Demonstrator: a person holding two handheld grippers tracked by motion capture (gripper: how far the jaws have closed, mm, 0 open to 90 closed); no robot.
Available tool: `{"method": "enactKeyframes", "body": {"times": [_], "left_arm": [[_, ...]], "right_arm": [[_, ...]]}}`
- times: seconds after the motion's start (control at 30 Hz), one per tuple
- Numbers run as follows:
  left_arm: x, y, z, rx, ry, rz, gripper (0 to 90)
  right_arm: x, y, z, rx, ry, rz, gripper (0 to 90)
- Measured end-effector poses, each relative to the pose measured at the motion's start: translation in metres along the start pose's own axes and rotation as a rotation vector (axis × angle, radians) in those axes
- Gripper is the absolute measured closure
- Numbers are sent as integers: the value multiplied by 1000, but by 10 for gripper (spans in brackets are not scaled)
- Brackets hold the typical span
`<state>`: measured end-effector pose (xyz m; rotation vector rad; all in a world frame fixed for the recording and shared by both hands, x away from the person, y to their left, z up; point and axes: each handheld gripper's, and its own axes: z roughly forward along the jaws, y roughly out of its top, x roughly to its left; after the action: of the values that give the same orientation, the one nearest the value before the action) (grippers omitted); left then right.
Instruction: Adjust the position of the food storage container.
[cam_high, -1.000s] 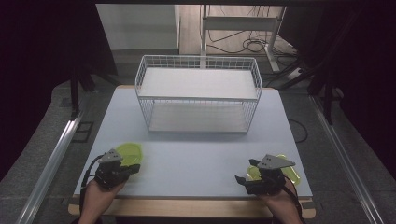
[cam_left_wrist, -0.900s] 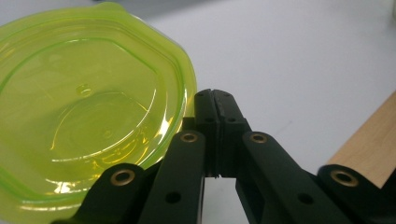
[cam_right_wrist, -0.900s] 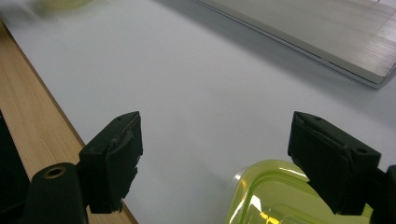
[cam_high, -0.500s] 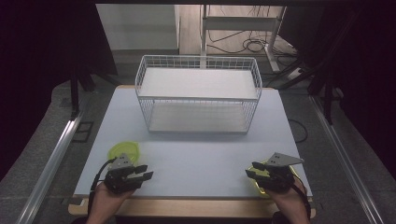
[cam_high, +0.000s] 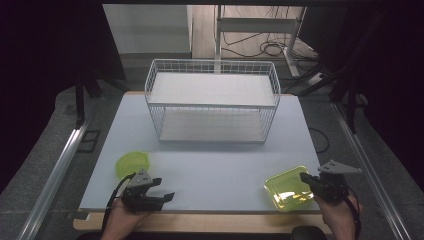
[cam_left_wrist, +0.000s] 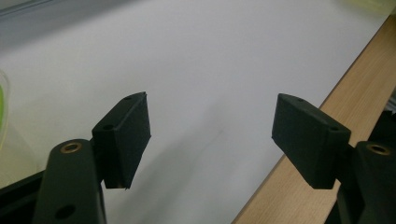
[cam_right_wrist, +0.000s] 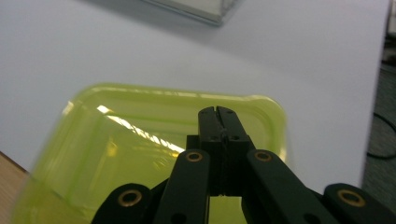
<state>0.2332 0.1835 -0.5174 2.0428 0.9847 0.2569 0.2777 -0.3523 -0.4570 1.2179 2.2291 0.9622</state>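
White tabletop (cam_high: 215, 165), dark room. Left gripper (cam_high: 159, 191): jaws just opening, nothing between. Right gripper (cam_right_wrist: 218, 112): just closed over translucent yellow-green square tray (cam_right_wrist: 135, 140); rim contact unclear.

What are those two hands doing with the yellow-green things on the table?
A person holds a gripper in each hand at a white table. The right gripper has just been closing and is shut on the rim of a square yellow-green dish. The left gripper has just been opening; its jaws are open with nothing between them, and a round yellow-green lid lies just beyond it. A wire basket waits farther back.
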Motion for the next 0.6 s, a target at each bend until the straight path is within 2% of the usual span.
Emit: {"method": "enactKeyframes", "body": {"times": [0.13, 0.17, 0.23, 0.6], "left_arm": [[1, -1, 0, 4, -1, -5, 281], [2, -1, 0, 9, 1, -6, 284], [2, -1, 1, 15, 1, -10, 284], [-1, -2, 5, 50, 11, 15, 285]], "right_arm": [[-8, -5, -6, 11, -38, 12, 897], [-14, -9, -11, 10, -71, 24, 897], [-19, -12, -15, 12, -88, 40, 897], [-36, -31, -18, 90, -131, 69, 896]]}}
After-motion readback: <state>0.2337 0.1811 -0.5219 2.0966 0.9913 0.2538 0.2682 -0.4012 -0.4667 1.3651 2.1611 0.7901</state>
